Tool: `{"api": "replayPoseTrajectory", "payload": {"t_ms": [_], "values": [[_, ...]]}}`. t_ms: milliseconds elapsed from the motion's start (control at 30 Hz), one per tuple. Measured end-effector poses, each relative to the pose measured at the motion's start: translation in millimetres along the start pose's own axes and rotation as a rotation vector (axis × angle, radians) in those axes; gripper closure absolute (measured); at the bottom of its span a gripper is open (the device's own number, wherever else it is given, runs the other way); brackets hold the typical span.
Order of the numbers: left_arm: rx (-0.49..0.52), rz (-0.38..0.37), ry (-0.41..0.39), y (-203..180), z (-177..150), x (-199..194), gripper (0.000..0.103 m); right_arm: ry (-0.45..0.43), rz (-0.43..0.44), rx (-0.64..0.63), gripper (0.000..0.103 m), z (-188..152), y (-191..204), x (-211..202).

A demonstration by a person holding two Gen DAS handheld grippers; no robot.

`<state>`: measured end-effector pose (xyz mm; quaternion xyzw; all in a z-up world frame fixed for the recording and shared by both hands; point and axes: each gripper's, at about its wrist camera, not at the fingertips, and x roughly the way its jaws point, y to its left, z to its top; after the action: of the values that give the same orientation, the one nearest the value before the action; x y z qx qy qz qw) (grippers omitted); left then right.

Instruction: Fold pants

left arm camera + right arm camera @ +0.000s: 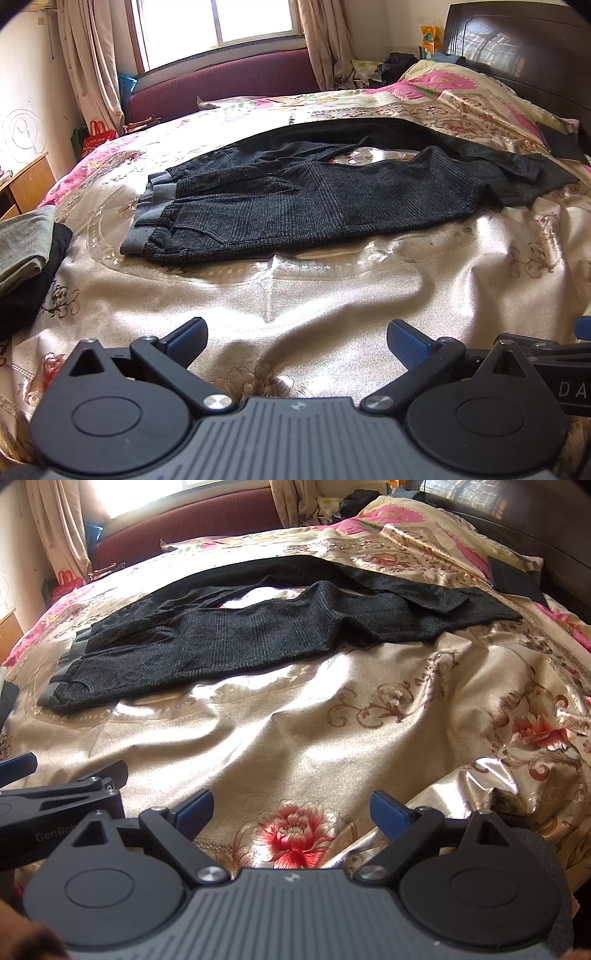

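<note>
The pants (314,206) are dark charcoal with a faint check of thin pale lines, and their waistband (142,225) is plain grey. The bedspread (295,295) under them is shiny champagne satin, printed with brown scrolls and red peonies, and turns pink along its far edges. Both the left gripper (297,339) and the right gripper (291,808) are matte black with blue finger pads (408,345). The headboard (517,48) is dark brown; the sofa (221,85) is maroon.

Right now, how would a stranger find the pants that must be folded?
Start from the bed with the shiny floral bedspread. In its middle lie the dark grey pants, spread flat, grey waistband to the left, legs to the right. Unlike the folded clothes at the left edge, they are unfolded.
</note>
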<state>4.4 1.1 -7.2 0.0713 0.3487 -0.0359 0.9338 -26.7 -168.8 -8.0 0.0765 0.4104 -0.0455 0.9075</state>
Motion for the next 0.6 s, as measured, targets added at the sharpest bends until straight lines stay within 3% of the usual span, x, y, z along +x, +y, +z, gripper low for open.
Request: {"api": "replayPoseTrajectory", "payload": {"t_ms": [600], "values": [[0.008, 0.014, -0.027, 2.5, 0.2, 0.4, 0.0, 0.011, 0.005, -0.006, 0.011, 2.2, 3.3, 4.3]]}}
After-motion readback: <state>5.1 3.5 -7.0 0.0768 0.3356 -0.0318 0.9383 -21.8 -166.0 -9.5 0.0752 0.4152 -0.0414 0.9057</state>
